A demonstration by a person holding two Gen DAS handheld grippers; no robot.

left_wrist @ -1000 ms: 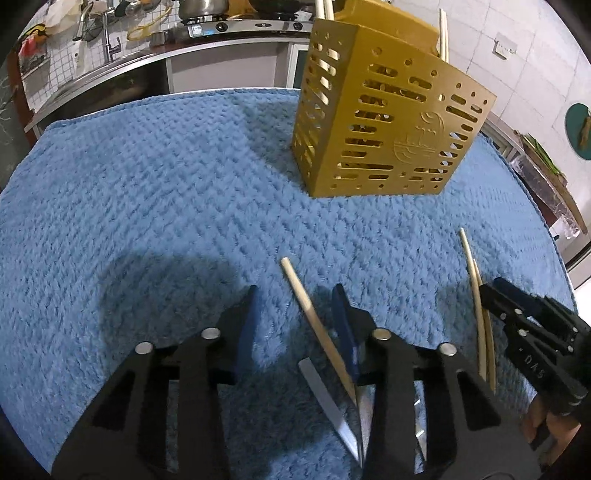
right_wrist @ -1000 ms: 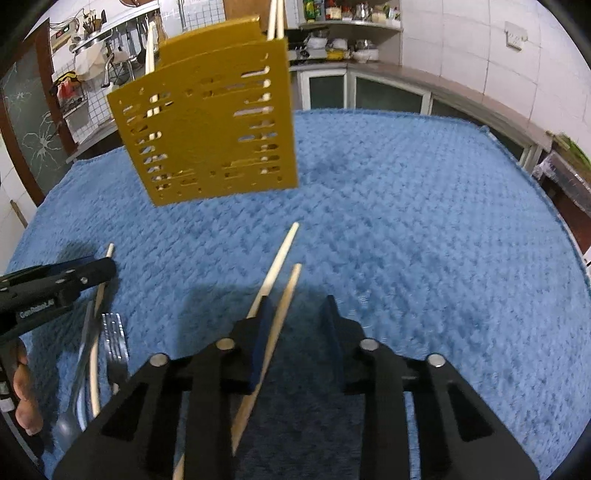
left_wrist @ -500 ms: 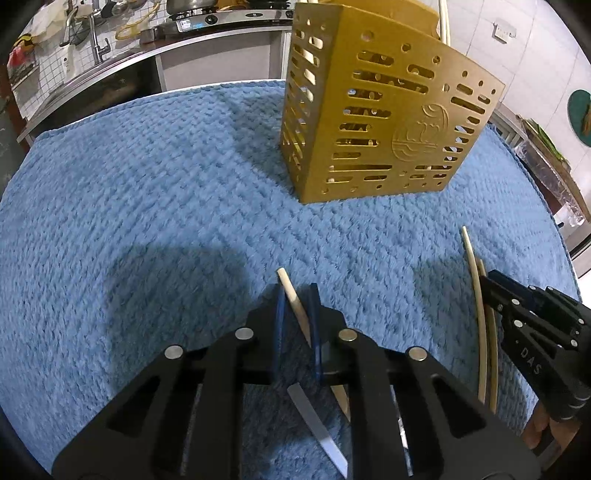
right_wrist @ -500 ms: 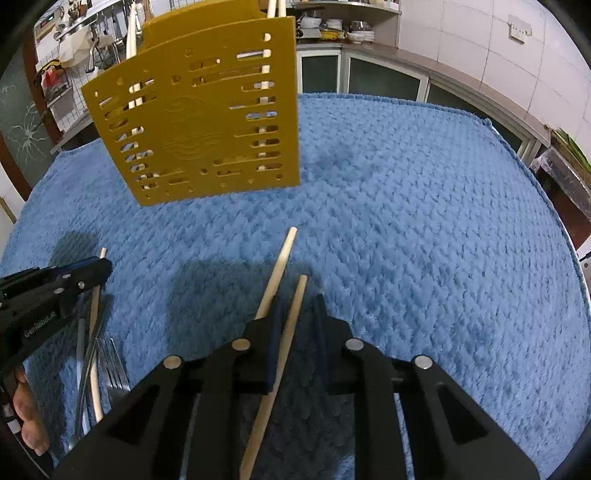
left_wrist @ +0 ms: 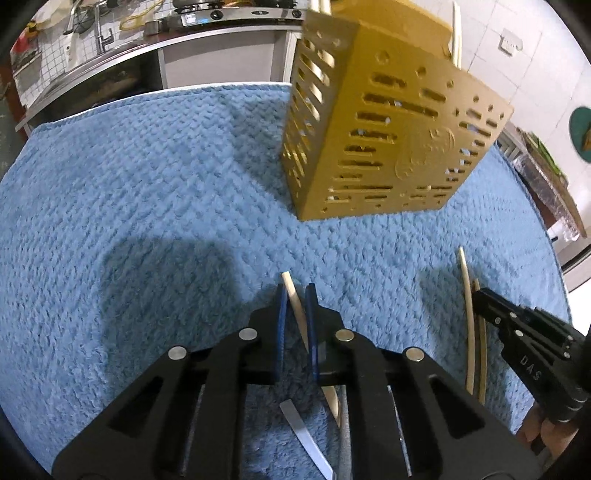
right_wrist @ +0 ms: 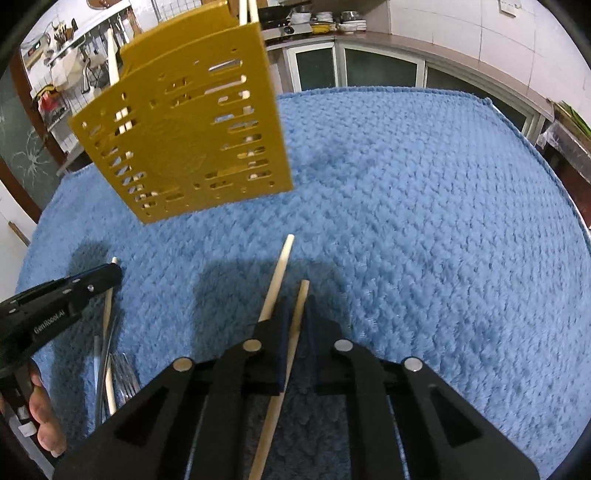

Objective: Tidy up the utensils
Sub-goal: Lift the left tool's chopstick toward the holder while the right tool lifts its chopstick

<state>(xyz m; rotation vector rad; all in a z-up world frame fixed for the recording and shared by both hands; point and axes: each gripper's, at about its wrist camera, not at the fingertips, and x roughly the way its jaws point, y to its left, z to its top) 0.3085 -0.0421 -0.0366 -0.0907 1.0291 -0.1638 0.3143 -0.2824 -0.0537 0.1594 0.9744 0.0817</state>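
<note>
With a few chopsticks already standing in the gold holder [left_wrist: 388,147] at twelve o'clock, each gripper's fingers pinched one chopstick, left gripper [left_wrist: 295,295] and right gripper [right_wrist: 297,306], while a fork [right_wrist: 125,376], a knife [left_wrist: 306,439] and a spare chopstick [right_wrist: 275,282] lay unsorted on the worktop [right_wrist: 424,221].

Grippers, two: left gripper [left_wrist: 295,290], right gripper [right_wrist: 296,303].

Gold slotted holder [left_wrist: 388,147], one, far side. Blue towel [left_wrist: 147,184], one.

Chopsticks flat on towel, three:
- single chopstick [left_wrist: 291,295], near left
- paler chopstick [right_wrist: 279,273] and tan chopstick [right_wrist: 301,295], side by side, near right

Chopsticks standing in holder, three tips counted above rim: paired tips [right_wrist: 246,11] together, lone tip [right_wrist: 112,59] apart to the left.

Fork [right_wrist: 125,376], one, near left. Flat metal handle [left_wrist: 303,432], one sure; more metal pieces alongside, too overlapped to count.
</note>
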